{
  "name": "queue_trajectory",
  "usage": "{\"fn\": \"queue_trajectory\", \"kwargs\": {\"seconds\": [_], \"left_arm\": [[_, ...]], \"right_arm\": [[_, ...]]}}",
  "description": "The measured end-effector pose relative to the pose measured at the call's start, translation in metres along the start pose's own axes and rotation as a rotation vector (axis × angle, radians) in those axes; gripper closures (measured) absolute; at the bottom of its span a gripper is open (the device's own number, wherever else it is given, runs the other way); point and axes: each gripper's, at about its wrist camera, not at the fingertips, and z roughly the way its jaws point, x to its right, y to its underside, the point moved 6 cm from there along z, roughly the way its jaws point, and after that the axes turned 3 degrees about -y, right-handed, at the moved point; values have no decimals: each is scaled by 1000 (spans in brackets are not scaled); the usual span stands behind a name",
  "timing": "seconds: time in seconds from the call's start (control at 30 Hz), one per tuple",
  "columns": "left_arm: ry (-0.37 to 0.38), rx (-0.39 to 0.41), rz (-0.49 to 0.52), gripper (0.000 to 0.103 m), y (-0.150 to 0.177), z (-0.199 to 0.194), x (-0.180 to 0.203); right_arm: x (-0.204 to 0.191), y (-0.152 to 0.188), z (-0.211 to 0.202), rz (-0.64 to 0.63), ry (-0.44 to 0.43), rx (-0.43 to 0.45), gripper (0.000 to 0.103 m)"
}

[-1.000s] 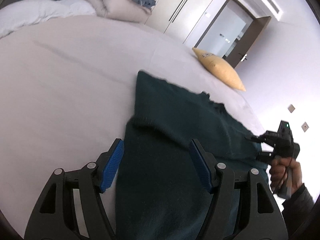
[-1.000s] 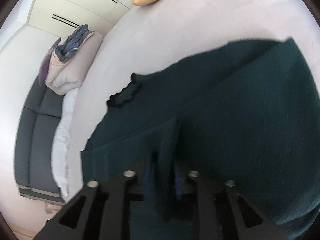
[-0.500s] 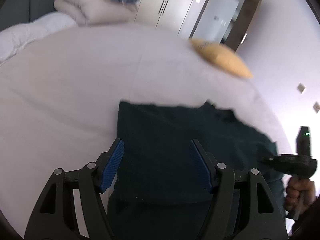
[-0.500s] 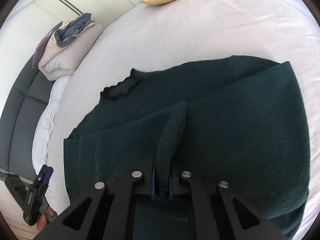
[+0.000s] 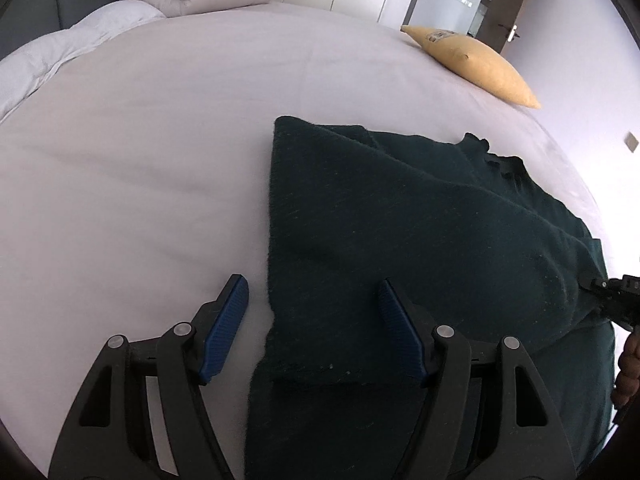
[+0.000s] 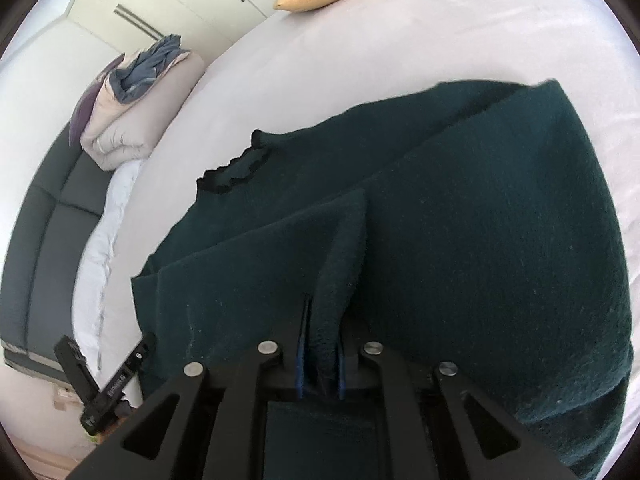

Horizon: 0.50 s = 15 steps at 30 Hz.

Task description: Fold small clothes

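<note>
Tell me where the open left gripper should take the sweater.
Probably the near left edge of the sweater, from the bare sheet side: it lies between the left gripper pads, while the right gripper already pinches a fold.

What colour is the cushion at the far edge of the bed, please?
Mustard yellow; the cushion shows best in the left wrist view.

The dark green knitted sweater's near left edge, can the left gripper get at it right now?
Probably yes: the left gripper is open, the dark green knitted sweater edge lies between its fingers, and nothing blocks it on the white bedsheet.
</note>
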Motion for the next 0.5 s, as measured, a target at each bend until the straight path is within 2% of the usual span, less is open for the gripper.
{"fn": "queue_trajectory", "kwargs": {"seconds": [0.07, 0.1, 0.17, 0.2, 0.23, 0.3, 0.37, 0.4, 0.5], "left_arm": [[-10, 0, -8, 35, 5, -4, -4], [-17, -3, -7, 35, 6, -6, -7], [-48, 4, -20, 35, 7, -15, -16], [-79, 20, -33, 35, 6, -21, -23], [-96, 32, -56, 35, 4, -27, -31], [-98, 62, -129, 35, -1, -38, -48], [-51, 110, -180, 35, -13, -52, -56], [-37, 126, -177, 35, -19, -56, -53], [27, 145, -105, 35, -38, -59, -27]], "right_arm": [[2, 2, -9, -3, 48, 19, 88], [4, 1, -18, -2, 103, 44, 86], [6, -2, -34, 3, 196, 105, 70], [6, -7, -47, 5, 251, 161, 67], [3, -10, -54, -1, 255, 195, 67], [-14, -16, -64, -33, 201, 244, 67], [-34, -17, -59, -86, 121, 242, 65], [-46, -16, -51, -118, 60, 229, 65], [-64, -11, -23, -166, -18, 173, 64]]}}
